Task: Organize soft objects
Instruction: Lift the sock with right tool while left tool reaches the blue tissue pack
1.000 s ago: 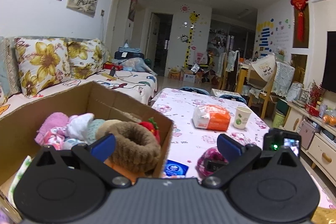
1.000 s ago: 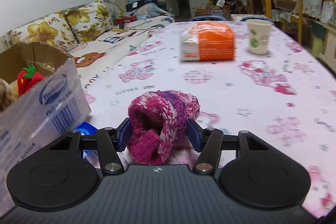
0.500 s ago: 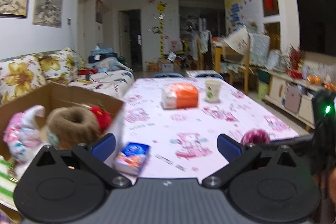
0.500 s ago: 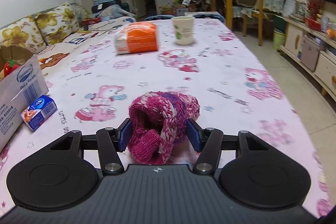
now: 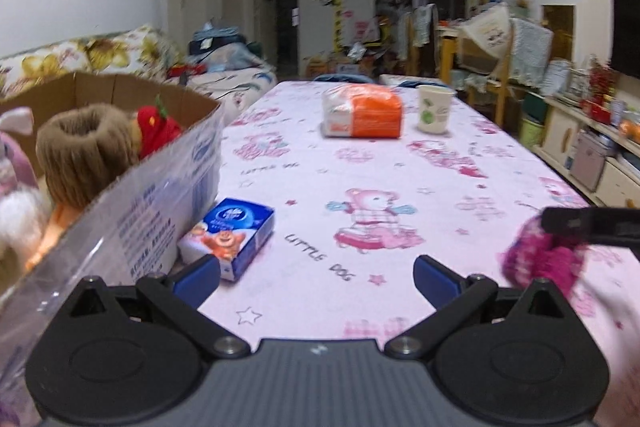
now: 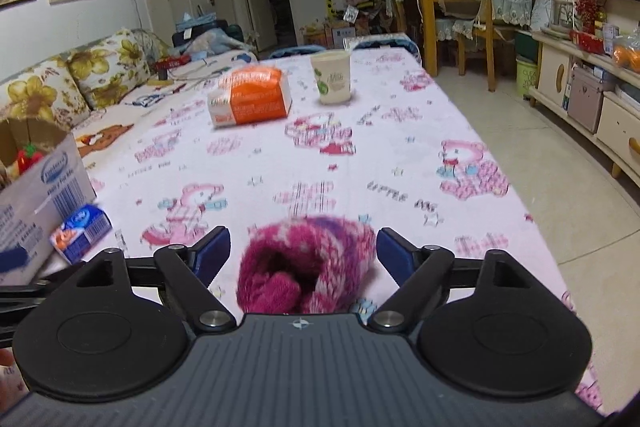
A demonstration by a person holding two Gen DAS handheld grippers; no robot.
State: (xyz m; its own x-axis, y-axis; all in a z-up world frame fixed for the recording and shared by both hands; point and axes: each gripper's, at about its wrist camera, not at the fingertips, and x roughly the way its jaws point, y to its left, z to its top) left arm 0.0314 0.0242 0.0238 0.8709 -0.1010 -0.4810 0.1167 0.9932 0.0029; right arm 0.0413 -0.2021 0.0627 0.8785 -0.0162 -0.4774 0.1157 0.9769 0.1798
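Observation:
A pink and purple knitted piece point(image 6: 308, 263) lies on the table between the jaws of my right gripper point(image 6: 304, 249). Those jaws are opening and their blue pads stand clear of the wool on both sides. In the left wrist view the same knitted piece point(image 5: 536, 259) shows at the right, under a black finger point(image 5: 592, 223) of the right gripper. My left gripper point(image 5: 316, 277) is open and empty, low over the tablecloth. At its left stands the cardboard box point(image 5: 120, 195), which holds a brown fuzzy ring point(image 5: 86, 151), a red strawberry plush point(image 5: 158, 131) and other soft items.
A small blue carton point(image 5: 230, 237) lies against the box's front wall. An orange and white pack point(image 5: 362, 111) and a paper cup point(image 5: 434, 109) stand farther up the table point(image 5: 360, 187). A sofa runs along the left; chairs and a cabinet are at the right.
My right gripper's jaws have spread away from the knitted piece, which they squeezed before. The left gripper has sunk and shifted, so the box now sits farther left in its view.

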